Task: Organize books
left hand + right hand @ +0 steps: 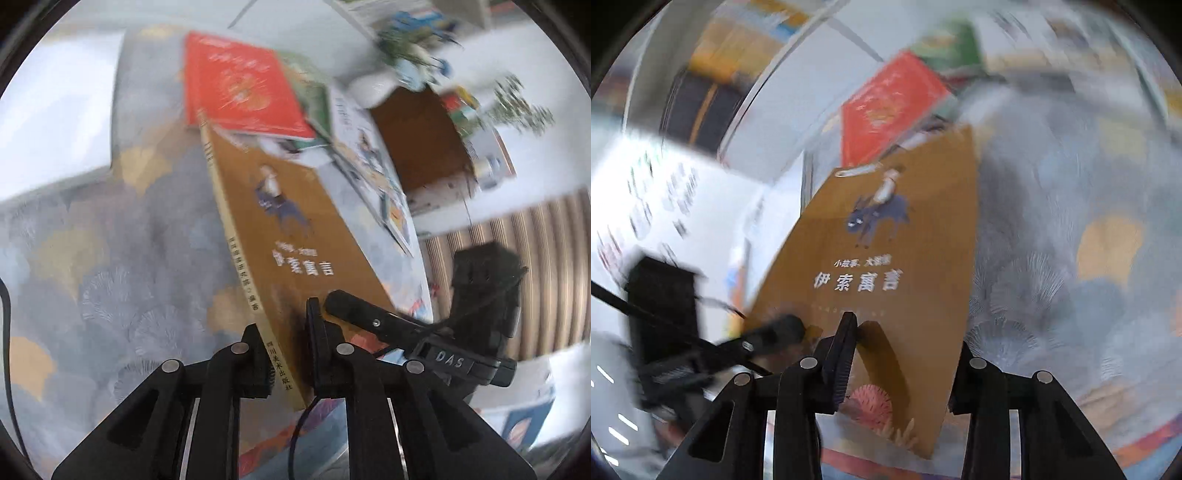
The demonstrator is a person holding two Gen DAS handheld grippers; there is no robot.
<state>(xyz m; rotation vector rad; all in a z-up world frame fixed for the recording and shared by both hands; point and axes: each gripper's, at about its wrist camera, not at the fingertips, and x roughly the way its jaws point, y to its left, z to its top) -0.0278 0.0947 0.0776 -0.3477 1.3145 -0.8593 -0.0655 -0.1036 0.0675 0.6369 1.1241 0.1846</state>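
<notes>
L gripper point(286, 332) is clamped on the near edge of the brown book point(295, 236), one pad on the spine side, the other on the cover; R gripper point(905, 354) straddles that same book's lower end, left pad on the cover, right finger at the book's right edge, so it looks closed across it w/ the book between the jaws. The book is off the desk, tilted, its far end toward the red book point(240, 85), which lies on a loose pile w/ a green one and a white picture book point(369, 158) on the grey fan-pattern cloth point(110, 258) covering the desk. Handling, as a guess: thin paperback, light, fairly stiff along the spine but the cover will flex if pinched at one corner only; glossy cover prob. slippery, so best hold is near the spine or across the short edge, both sides, as now. Views: L wrist shows the spine text, the pile's layering, a wooden box point(417, 140) w/ plants beyond, and the R gripper from outside. R wrist shows the full front cover w/ donkey picture, an open white book point(665, 206) at left, and the L gripper's finger. Both views blurred; far shelf detail unclear.
</notes>
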